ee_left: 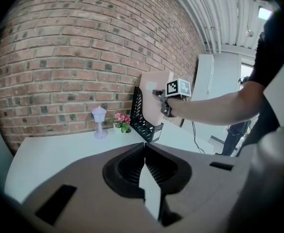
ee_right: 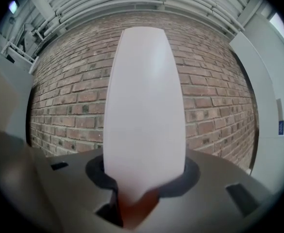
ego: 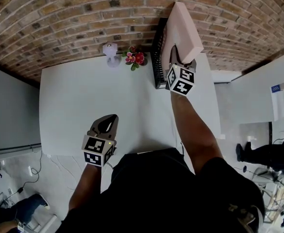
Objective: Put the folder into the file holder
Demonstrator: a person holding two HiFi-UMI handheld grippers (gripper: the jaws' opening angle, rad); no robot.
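Just beside the black mesh file holder [ego: 157, 55], the right gripper [ego: 179, 58] clamps the lower edge of the pale pink cardboard folder [ego: 183, 25], seemingly stiff, light, top-heavy, while the left gripper [ego: 108, 122] is closed and empty.

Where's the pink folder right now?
Head view, right side: the pale pink folder, clamped in the right claw, hovers at the black mesh file holder by the brick wall.

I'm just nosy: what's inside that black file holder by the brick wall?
The pink folder, gripped by the right tongs, seems to reach into the file holder. The rest of its inside is covered by the folder and its own side.
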